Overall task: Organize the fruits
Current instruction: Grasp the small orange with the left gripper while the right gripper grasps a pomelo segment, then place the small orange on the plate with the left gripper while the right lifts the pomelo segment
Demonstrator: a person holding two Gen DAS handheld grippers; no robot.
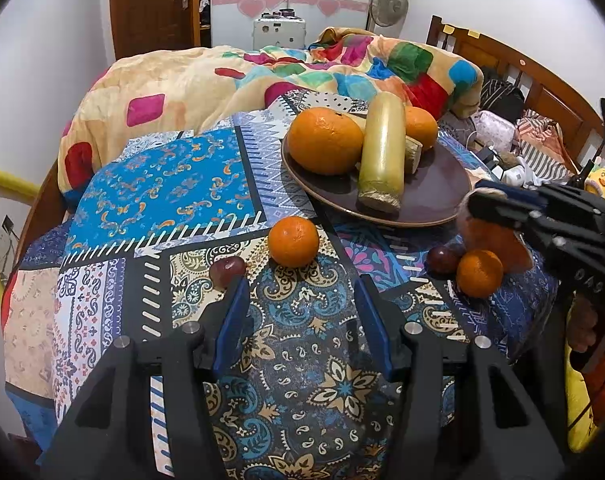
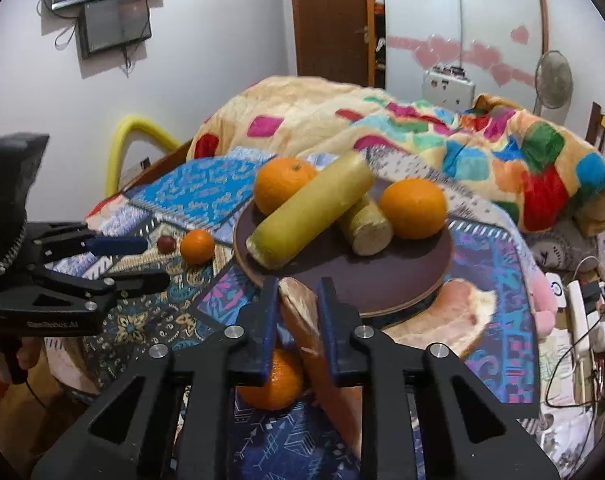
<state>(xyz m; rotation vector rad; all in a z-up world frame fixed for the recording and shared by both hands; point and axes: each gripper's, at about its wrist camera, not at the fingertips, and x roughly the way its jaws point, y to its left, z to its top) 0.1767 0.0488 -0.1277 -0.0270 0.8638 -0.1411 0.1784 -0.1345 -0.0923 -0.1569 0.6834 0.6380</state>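
A brown plate [image 1: 434, 196] [image 2: 402, 276] holds two oranges [image 1: 326, 140] [image 2: 414, 208] and two yellow-green stalk pieces [image 1: 382, 148] [image 2: 310, 212]. My left gripper [image 1: 300, 300] is open and empty over the patterned cloth, just short of a small orange [image 1: 293, 241] and a dark red fruit [image 1: 227, 269]. My right gripper [image 2: 296, 300] is shut on a wedge of pinkish fruit peel [image 2: 302, 316], held near the plate's front edge above another small orange [image 2: 274, 384]. In the left wrist view that orange [image 1: 479, 273] lies beside a second dark fruit [image 1: 442, 260].
A second pinkish peel wedge [image 2: 442, 316] lies under the plate's right rim. A bunched colourful blanket [image 1: 222, 80] lies behind the plate. Cables, a power strip and clutter [image 2: 578, 312] sit at the right. The wooden headboard [image 1: 522, 76] is at the far right.
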